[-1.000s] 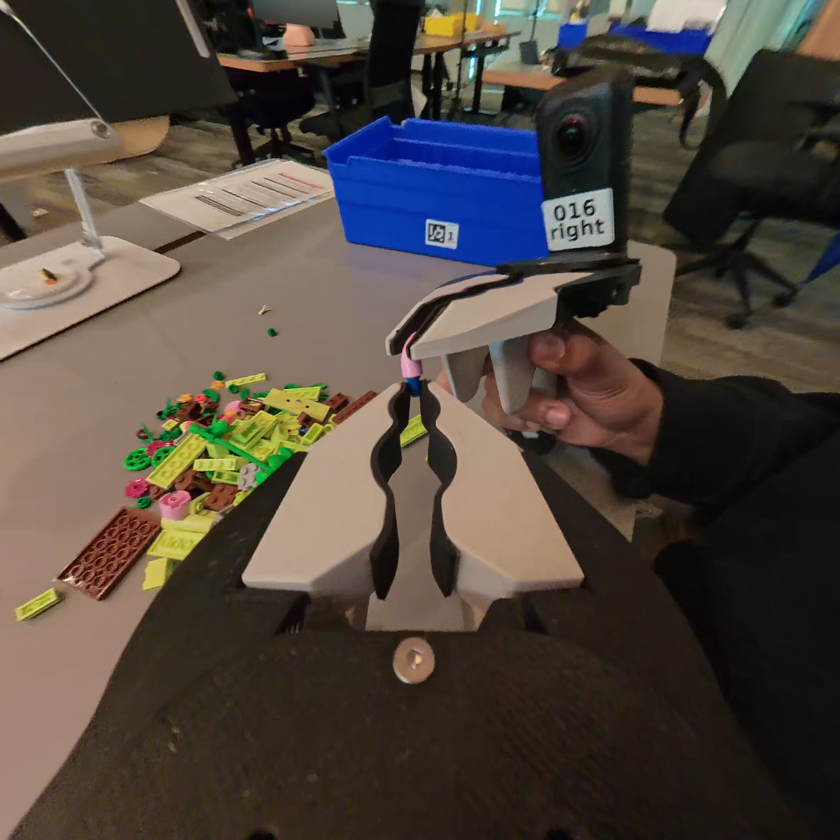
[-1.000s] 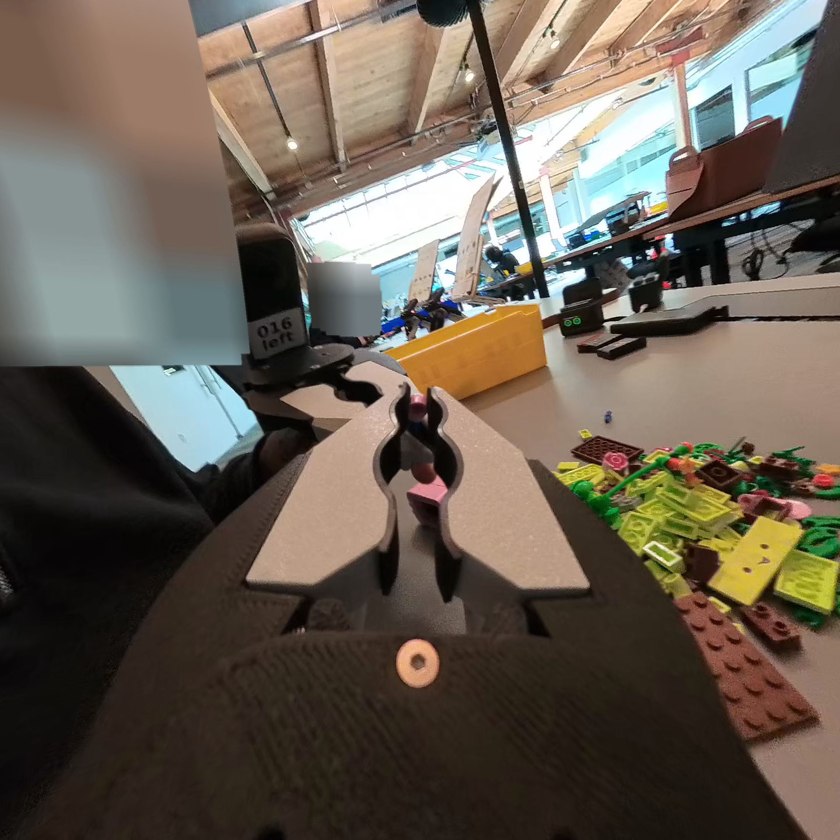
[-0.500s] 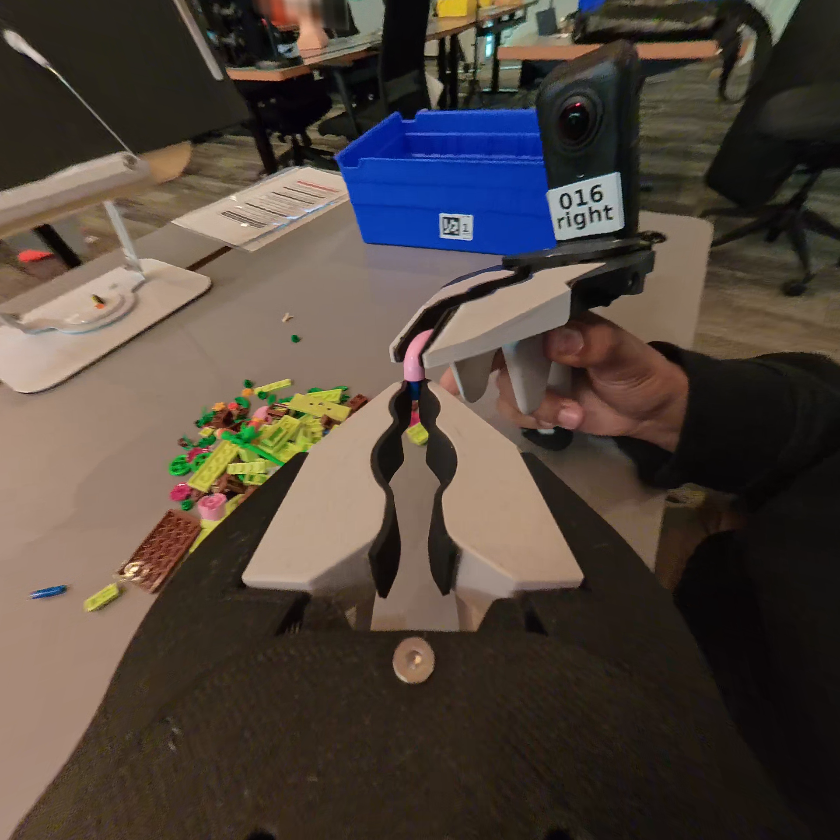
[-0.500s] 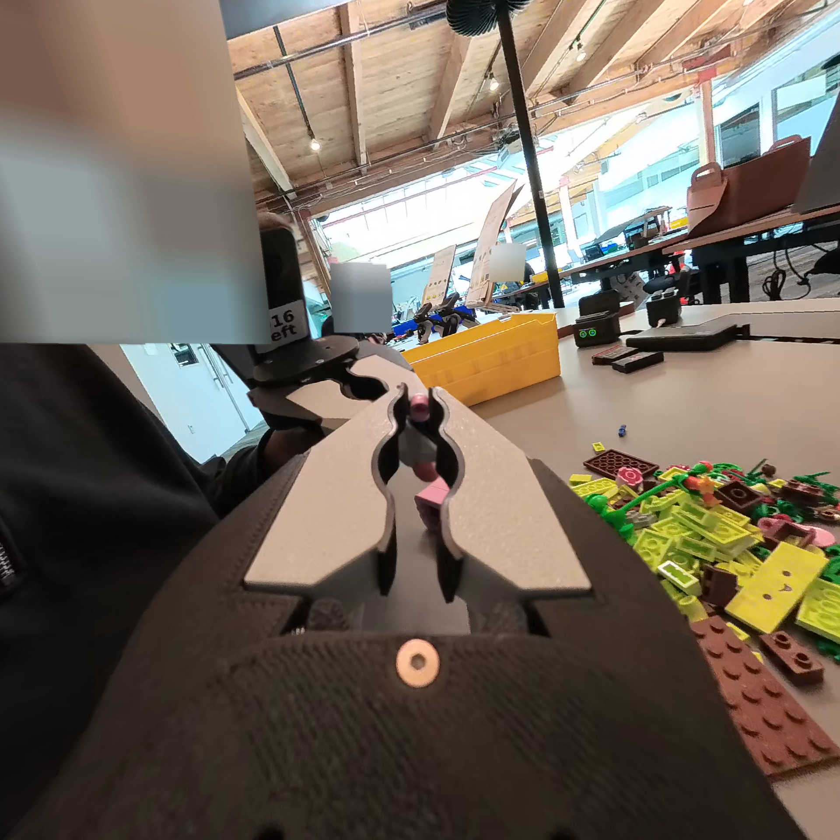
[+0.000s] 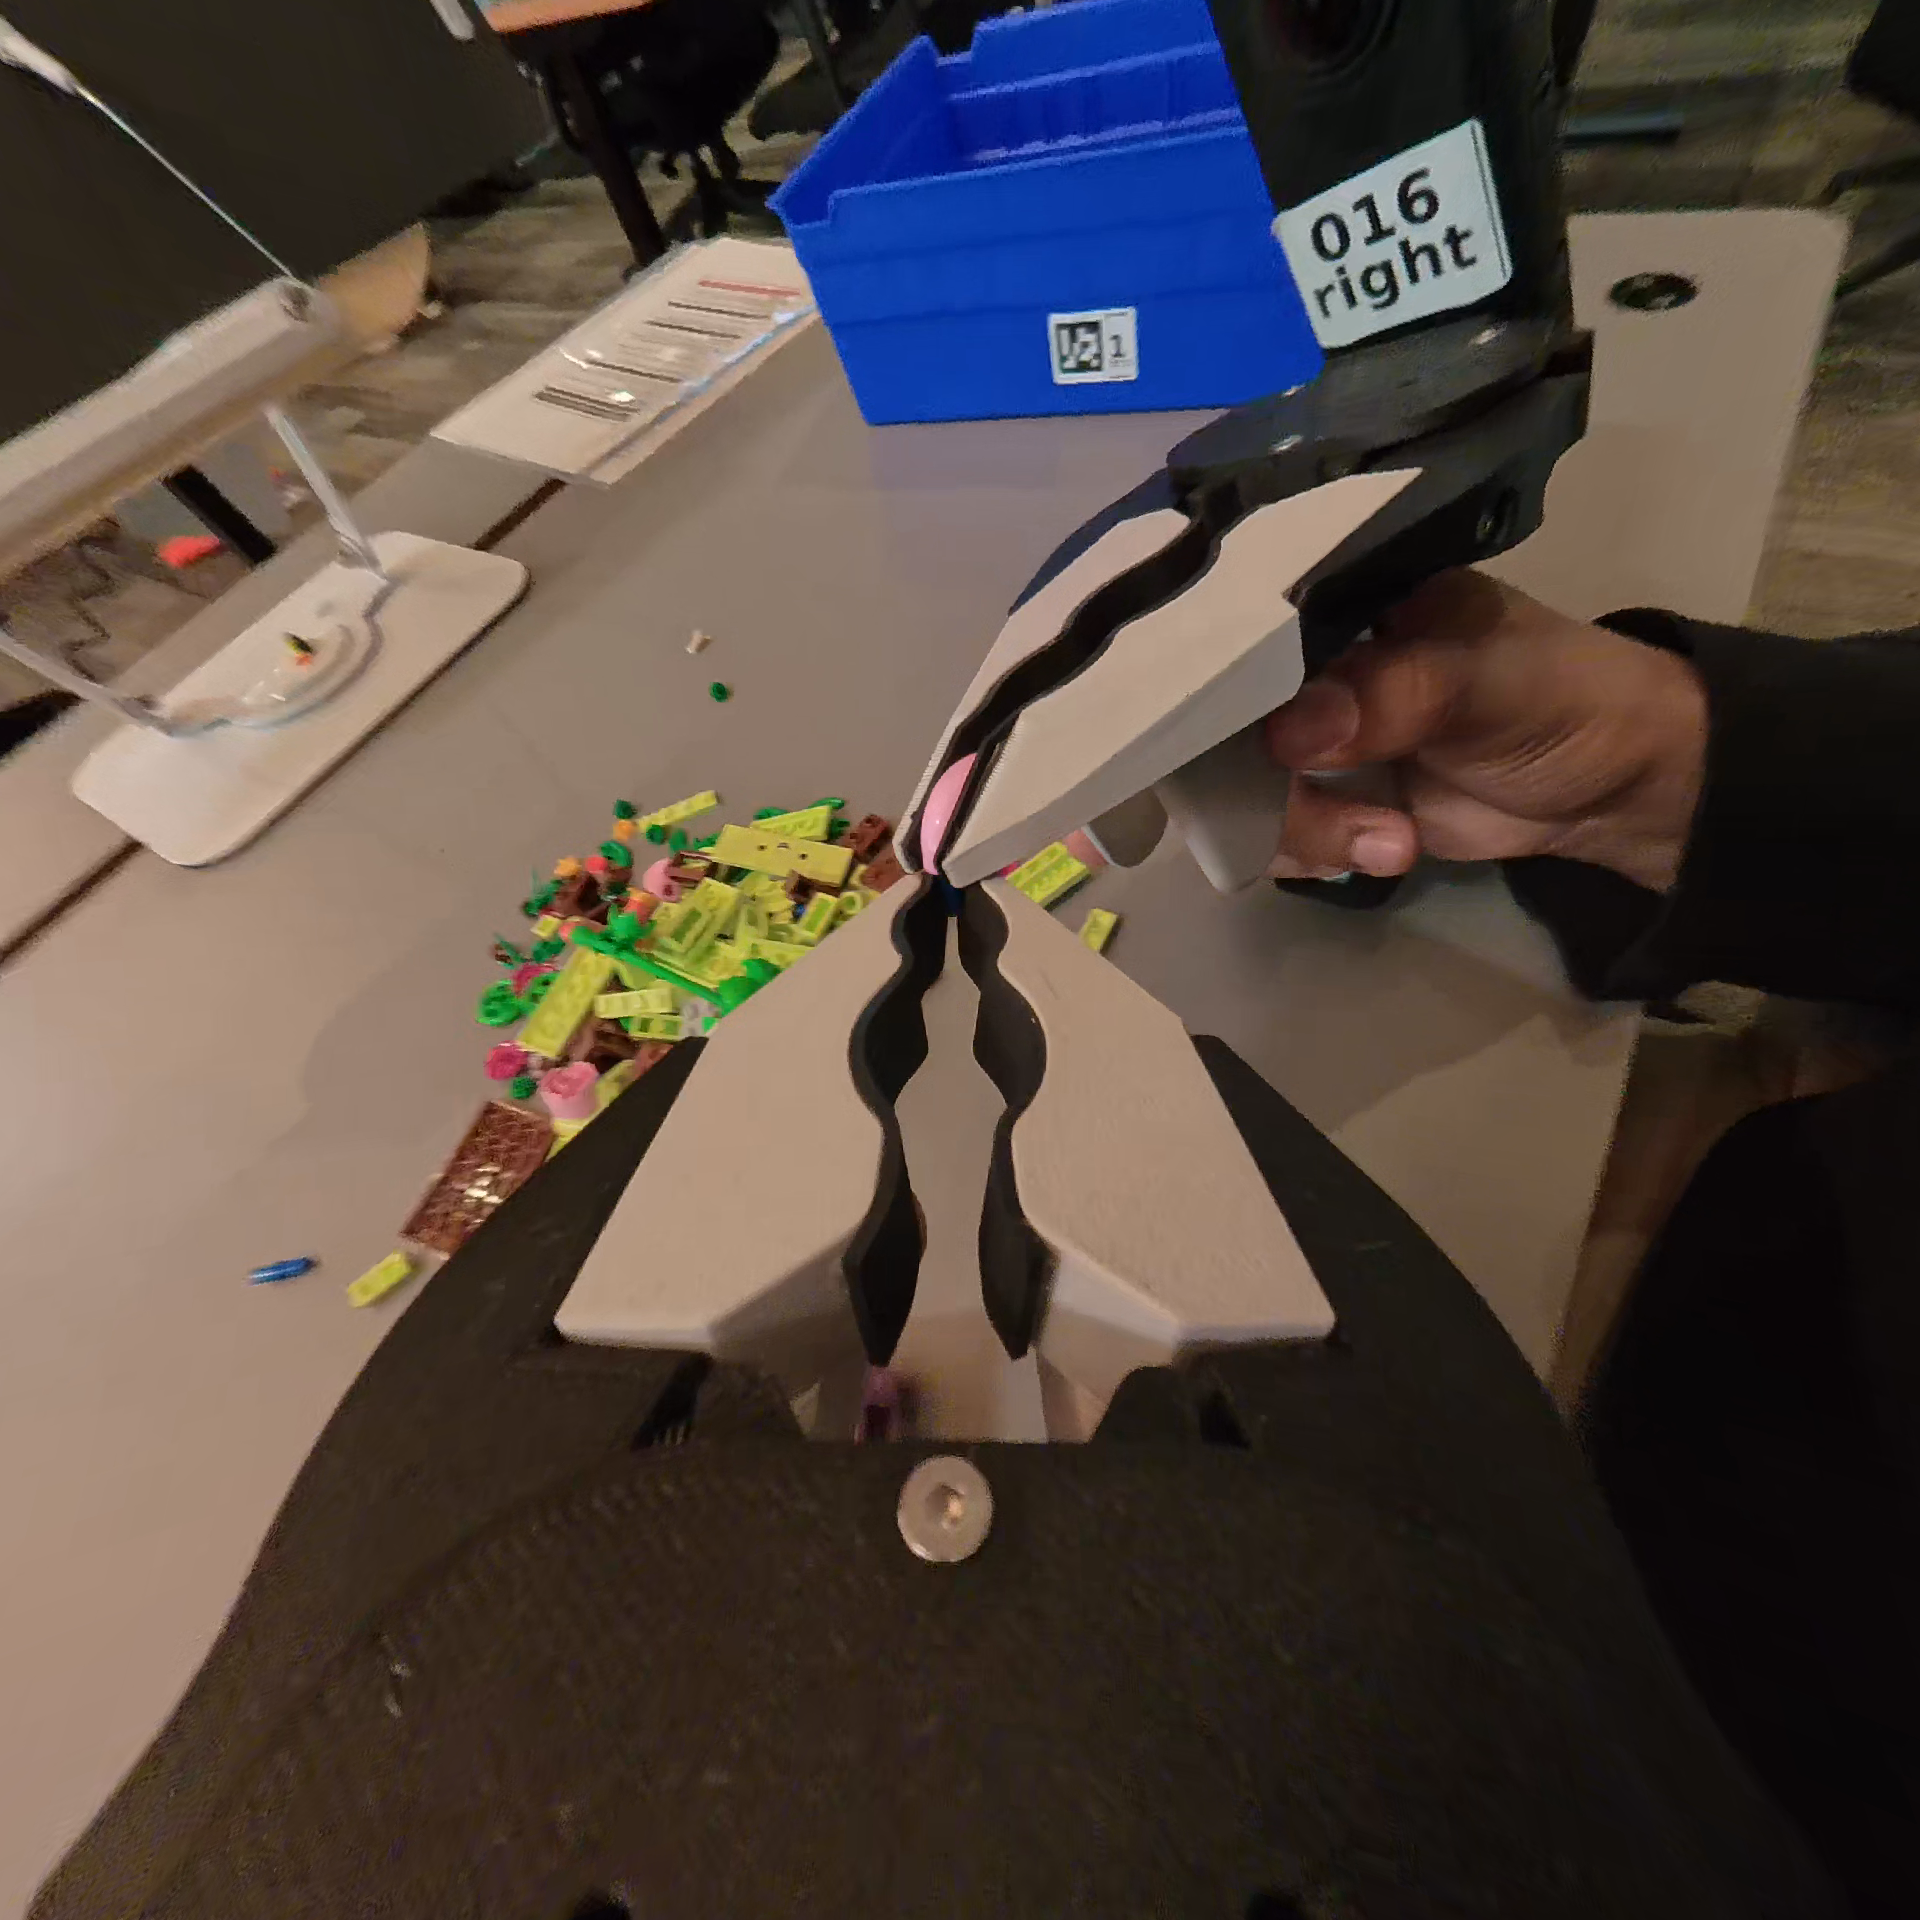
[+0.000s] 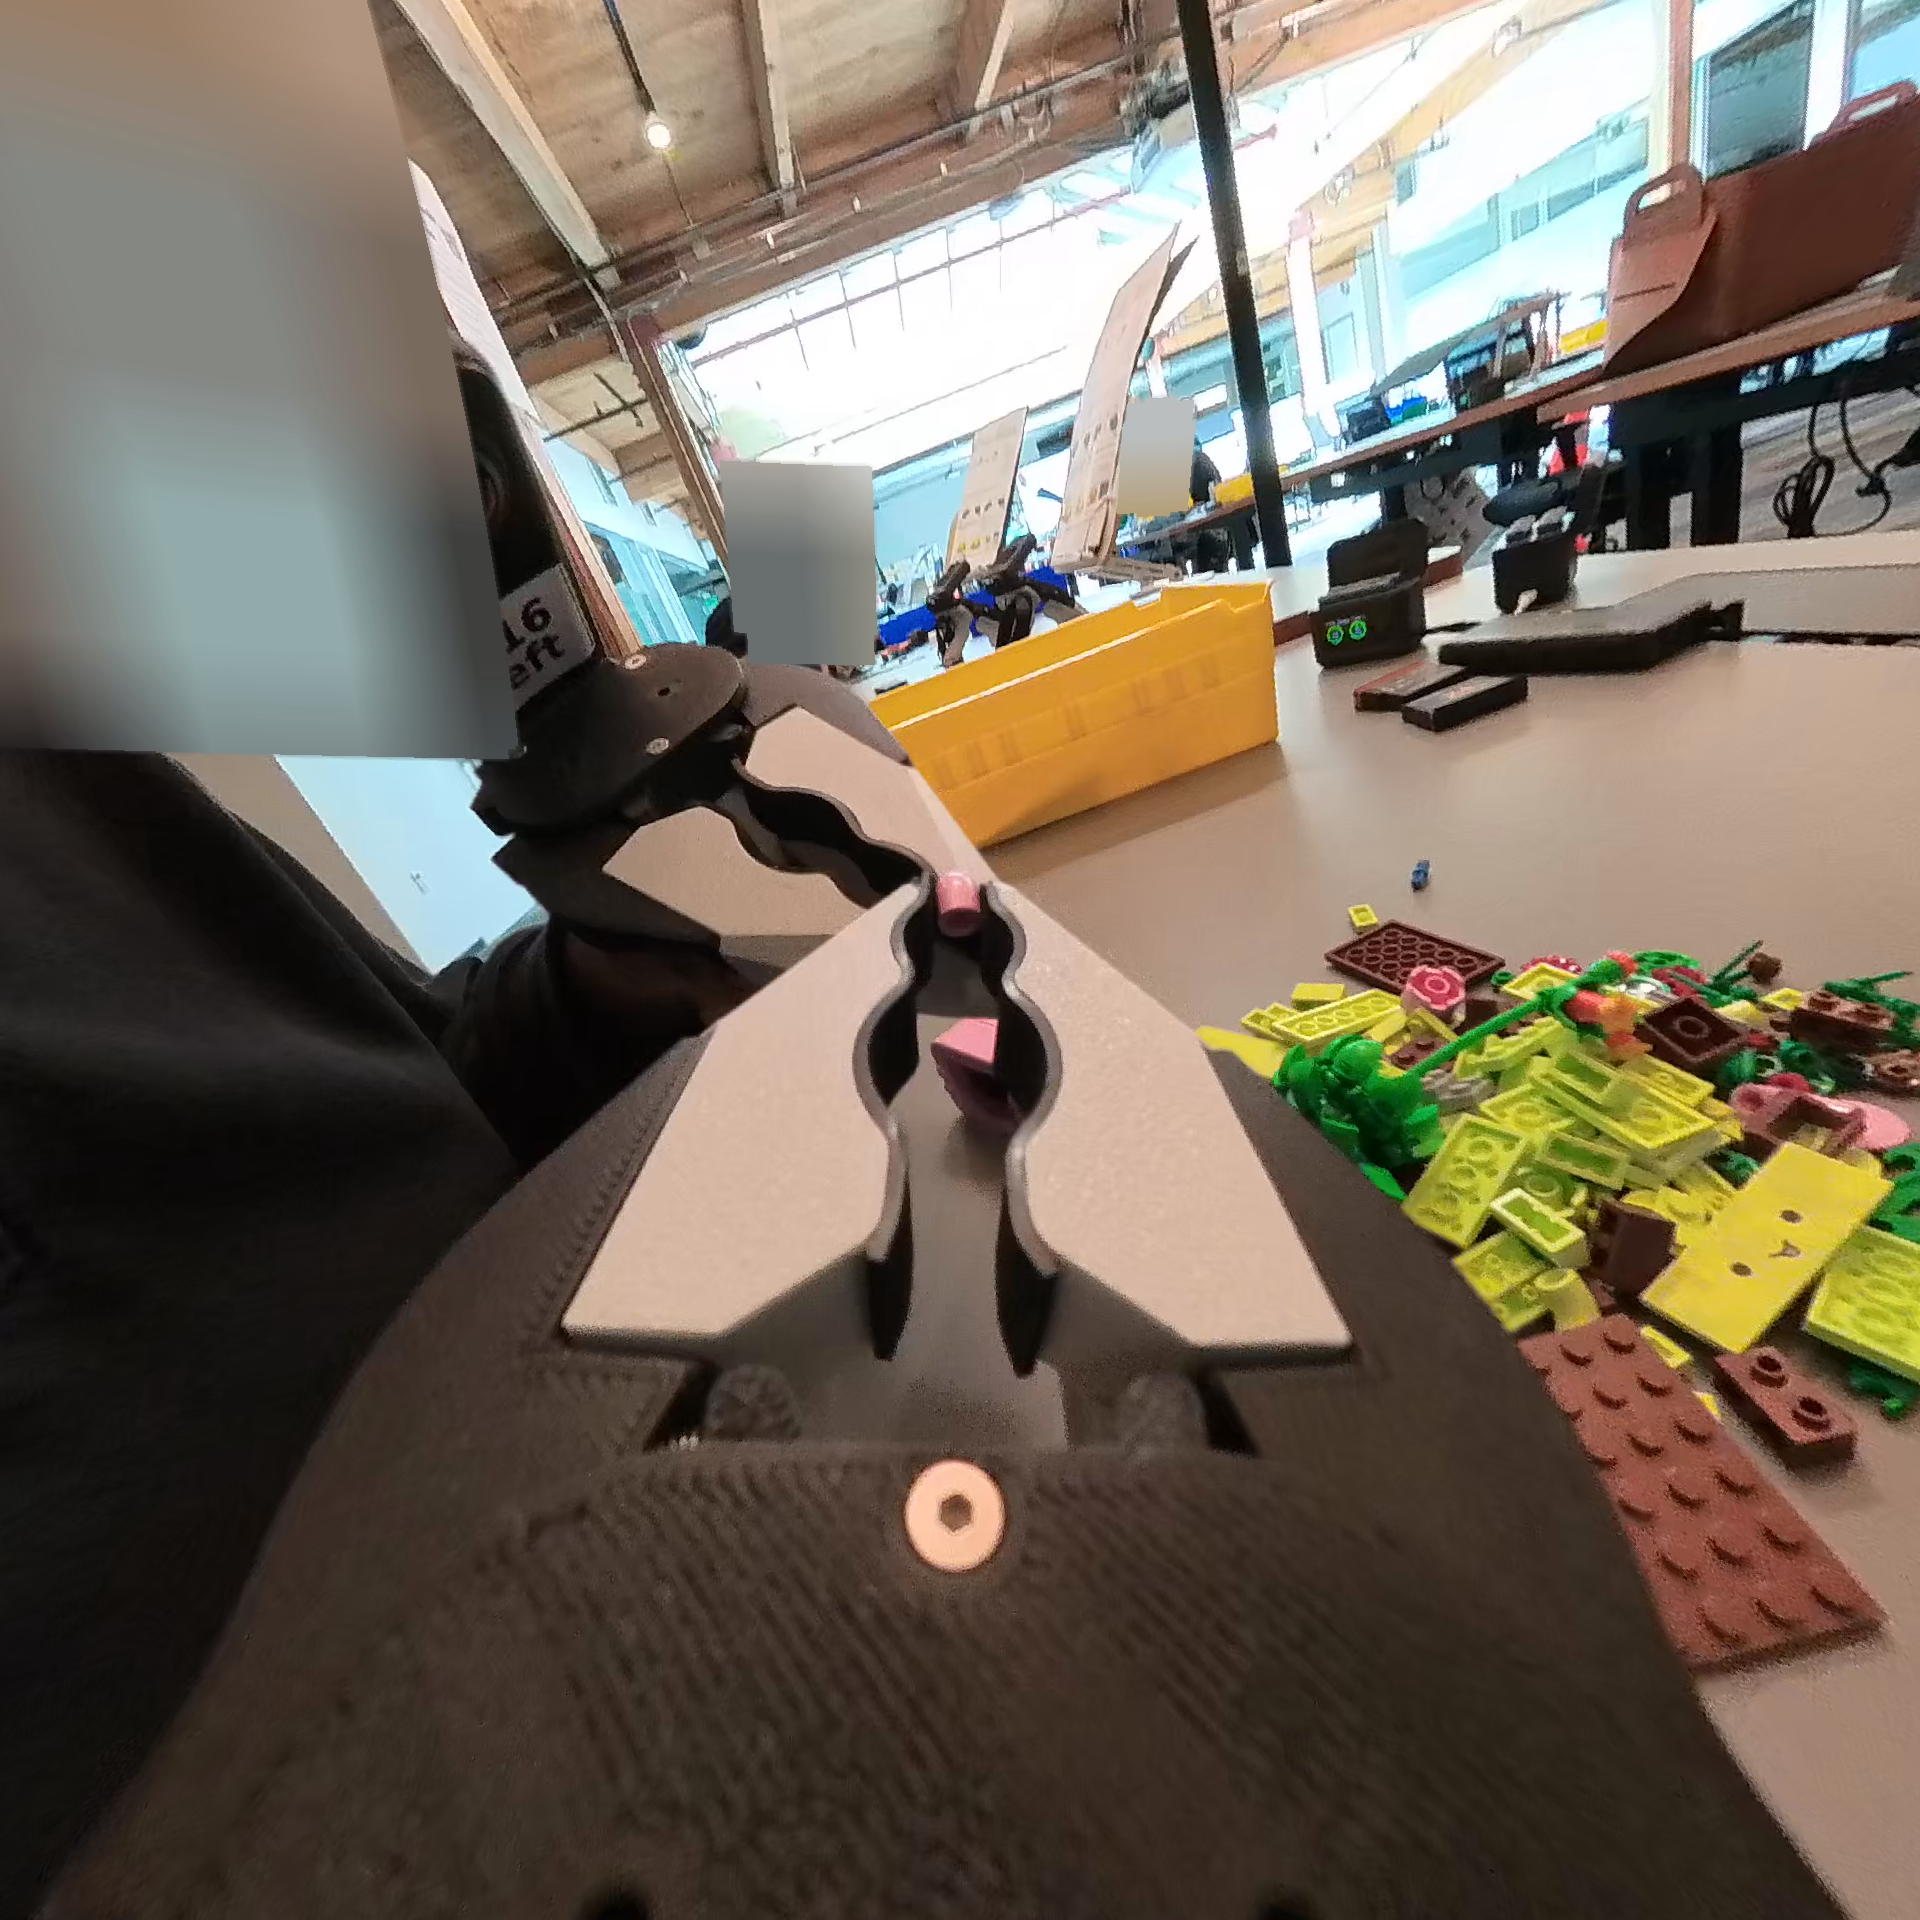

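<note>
My left gripper (image 5: 948, 912) is shut, with a small blue piece (image 5: 948, 900) pinched at its tips. My right gripper (image 5: 933, 858) comes in from the right, held by a hand, and meets it tip to tip. It is shut on a curved pink piece (image 5: 945, 808). In the right wrist view my right gripper (image 6: 956, 896) holds the pink piece (image 6: 956, 902) at its tips, and more pink shows lower in the gap. The left gripper (image 6: 906, 871) touches it from the left. Both are held above the grey table (image 5: 312, 1039).
A pile of green, brown and pink bricks (image 5: 675, 935) lies on the table, with a brown plate (image 5: 478, 1174) beside it. A blue bin (image 5: 1039, 239), a white stand (image 5: 291, 686) and a paper sheet (image 5: 644, 353) are behind. A yellow bin (image 6: 1091, 707) stands farther back. My left and right fingertips are right by each other.
Both grippers have stayed tip to tip and shut. They have drawn up and back from the brick pile, and the right gripper now sits closer in the left wrist view.
</note>
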Action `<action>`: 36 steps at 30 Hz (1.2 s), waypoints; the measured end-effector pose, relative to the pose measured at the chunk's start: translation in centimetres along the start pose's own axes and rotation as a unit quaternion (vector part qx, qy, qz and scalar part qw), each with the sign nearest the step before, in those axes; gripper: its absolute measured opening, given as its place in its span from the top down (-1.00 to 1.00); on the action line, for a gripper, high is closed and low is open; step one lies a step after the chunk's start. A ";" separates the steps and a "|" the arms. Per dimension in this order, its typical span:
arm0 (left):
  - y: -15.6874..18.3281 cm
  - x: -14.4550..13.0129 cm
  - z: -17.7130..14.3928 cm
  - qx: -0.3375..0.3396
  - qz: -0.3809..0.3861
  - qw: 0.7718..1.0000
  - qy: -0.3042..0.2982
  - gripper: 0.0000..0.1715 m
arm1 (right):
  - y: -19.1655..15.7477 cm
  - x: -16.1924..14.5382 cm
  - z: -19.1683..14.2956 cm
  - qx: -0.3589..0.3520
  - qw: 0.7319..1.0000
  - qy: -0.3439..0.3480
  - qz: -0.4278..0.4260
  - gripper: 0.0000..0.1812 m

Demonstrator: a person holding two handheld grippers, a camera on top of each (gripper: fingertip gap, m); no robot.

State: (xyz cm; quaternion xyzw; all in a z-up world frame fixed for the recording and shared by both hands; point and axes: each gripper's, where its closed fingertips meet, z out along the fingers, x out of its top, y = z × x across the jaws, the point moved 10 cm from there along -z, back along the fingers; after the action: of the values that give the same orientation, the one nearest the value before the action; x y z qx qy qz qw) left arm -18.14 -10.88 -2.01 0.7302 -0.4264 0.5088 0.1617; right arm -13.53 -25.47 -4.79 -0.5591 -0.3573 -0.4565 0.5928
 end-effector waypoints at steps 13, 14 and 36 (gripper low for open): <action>-1.9 -0.2 0.0 -0.351 -0.392 0.834 0.166 0.99 | 0.0 0.5 0.1 0.143 0.966 0.151 0.153 0.98; -2.0 -0.5 0.3 -0.396 -0.428 0.792 0.179 0.98 | -0.1 0.6 0.2 0.152 0.963 0.155 0.158 0.98; -0.9 -0.1 0.0 -0.042 -0.117 0.987 0.103 0.68 | -0.5 1.4 -0.2 0.002 0.997 0.062 0.043 0.96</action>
State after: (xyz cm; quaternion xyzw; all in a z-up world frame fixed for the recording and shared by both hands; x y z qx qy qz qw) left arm -17.50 -10.29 -1.92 0.7111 -0.3400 0.5409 0.2936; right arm -13.54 -25.81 -3.39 -0.5433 -0.2962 -0.4637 0.6341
